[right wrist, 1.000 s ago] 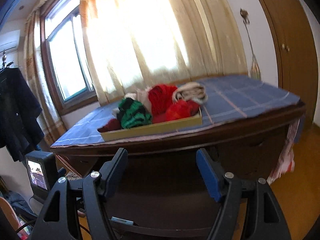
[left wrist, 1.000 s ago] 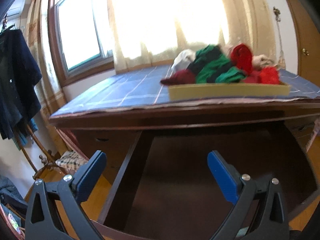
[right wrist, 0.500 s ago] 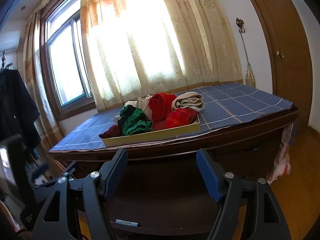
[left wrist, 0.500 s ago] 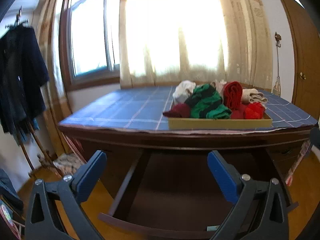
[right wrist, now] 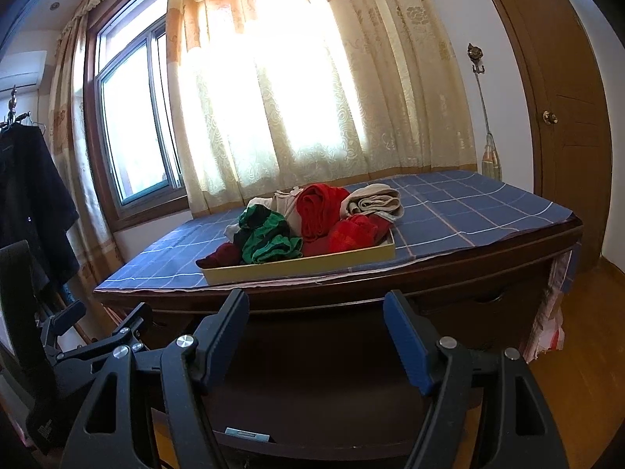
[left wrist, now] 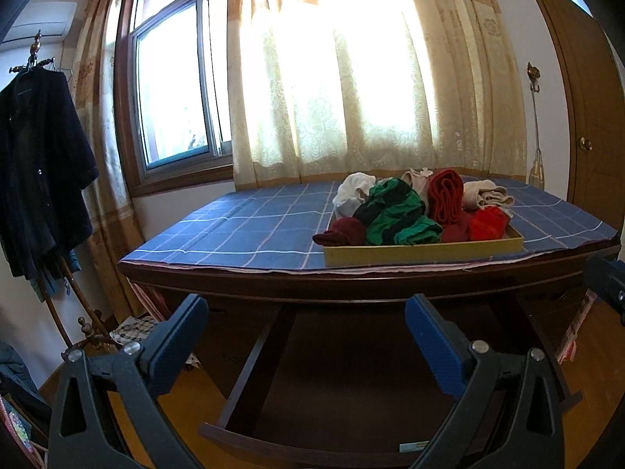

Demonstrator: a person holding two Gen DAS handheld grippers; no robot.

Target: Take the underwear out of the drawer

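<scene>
raised since before, left tool point(left wrist: 306, 336) and right tool point(right wrist: 316, 330) gape empty over the open drawer's point(left wrist: 250, 435) front edge.

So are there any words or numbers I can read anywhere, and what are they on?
None can be read.
Pale label on the drawer's front edge: print, if any, too small to read.
Colourful item at the lower left edge of the left wrist view: too blurred and cut off.
Yellow tray, piled clothes and blue checked cloth: no writing visible.
</scene>
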